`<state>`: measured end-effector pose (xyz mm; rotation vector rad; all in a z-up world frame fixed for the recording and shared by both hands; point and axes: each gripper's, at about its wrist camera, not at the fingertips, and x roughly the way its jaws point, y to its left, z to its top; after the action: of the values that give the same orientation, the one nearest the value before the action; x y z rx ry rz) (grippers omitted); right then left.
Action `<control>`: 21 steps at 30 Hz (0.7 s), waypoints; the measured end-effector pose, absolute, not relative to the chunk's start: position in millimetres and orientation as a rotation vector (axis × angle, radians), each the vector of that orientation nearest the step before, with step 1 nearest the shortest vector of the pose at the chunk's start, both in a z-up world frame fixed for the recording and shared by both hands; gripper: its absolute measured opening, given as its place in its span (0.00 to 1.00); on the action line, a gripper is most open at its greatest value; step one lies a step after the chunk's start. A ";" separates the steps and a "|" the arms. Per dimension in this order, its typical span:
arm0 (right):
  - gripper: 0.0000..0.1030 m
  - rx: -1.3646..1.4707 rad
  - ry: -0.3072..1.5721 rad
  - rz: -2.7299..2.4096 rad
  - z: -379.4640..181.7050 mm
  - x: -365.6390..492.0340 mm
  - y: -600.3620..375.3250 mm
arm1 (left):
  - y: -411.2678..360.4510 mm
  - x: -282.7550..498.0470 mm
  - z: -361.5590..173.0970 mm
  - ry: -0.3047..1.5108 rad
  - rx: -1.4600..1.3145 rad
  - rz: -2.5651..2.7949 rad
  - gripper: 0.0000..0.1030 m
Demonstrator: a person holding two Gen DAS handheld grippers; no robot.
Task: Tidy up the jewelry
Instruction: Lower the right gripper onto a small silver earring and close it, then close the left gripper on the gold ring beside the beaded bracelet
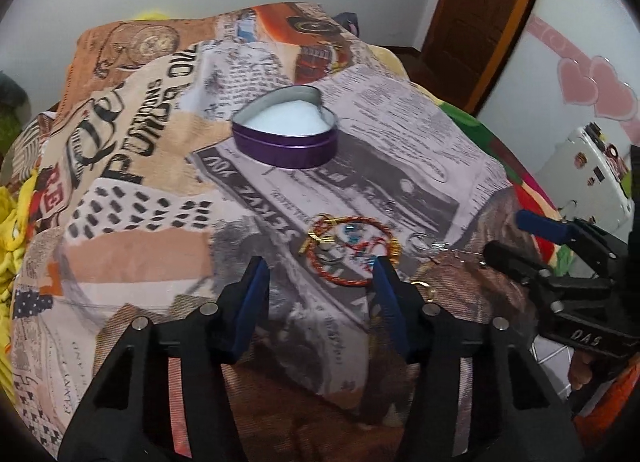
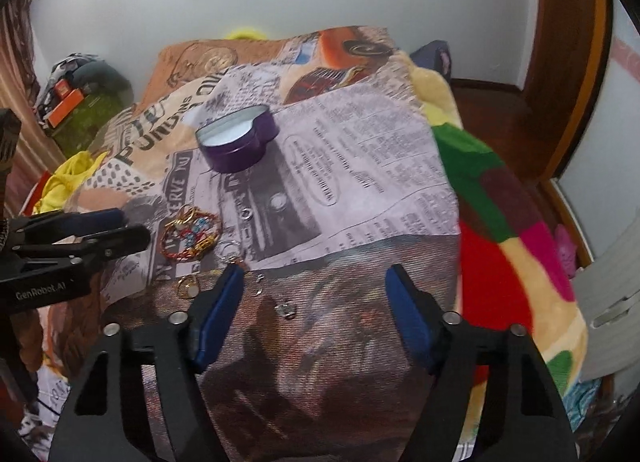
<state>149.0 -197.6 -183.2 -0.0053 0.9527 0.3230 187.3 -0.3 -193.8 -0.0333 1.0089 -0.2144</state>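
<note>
While both tools sit apart from the jewelry, nothing is picked yet, so I'd call this the approach before a first grasp.

Left tool [image 1: 320, 262]: jaws spread wide, nothing between them, hovering just short of the red-and-gold bracelet [image 1: 352, 250]. Its right finger [image 1: 390, 302] overlaps the bracelet's near rim in the left wrist view; can't tell if it touches.

Right tool [image 2: 316, 274]: also spread, empty, over the near part of the bed cover [image 2: 360, 182], toward its right edge. Small silver pieces [image 2: 286, 309] lie on the cover between its fingers; too small to identify.

Jewelry sits in a loose cluster near the bed's front edge: bracelet with small bits inside the loop, a silver ring [image 2: 230, 250] just beside it, a gold ring [image 2: 188, 286] nearer the front edge.

Purple heart tin [image 1: 286, 134]: open, white lining, looks empty, well apart from the cluster toward the middle of the bed.

Next move, my read: left tool lowers and closes on the bracelet cord, then carries it to the tin. Cover is soft and patterned, so small rings could get pushed into the fabric; grip needs to be low and square.
</note>
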 end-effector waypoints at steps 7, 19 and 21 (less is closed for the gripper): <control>0.50 -0.040 1.015 0.396 -197.5 147.3 -189.3 | -16.8 184.7 -195.7 1.031 -0.034 -0.296 0.46; 0.09 -0.005 1.016 0.366 -201.1 146.1 -200.1 | -34.5 173.5 -206.2 1.084 -0.080 -0.355 0.46; 0.09 -0.009 1.010 0.366 -199.5 145.0 -199.3 | -38.8 173.3 -207.4 1.083 -0.076 -0.361 0.46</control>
<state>145.0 -199.3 -199.5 -0.0088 1.0103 0.3657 173.3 -38.8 -207.4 -0.0763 1.0830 -0.3610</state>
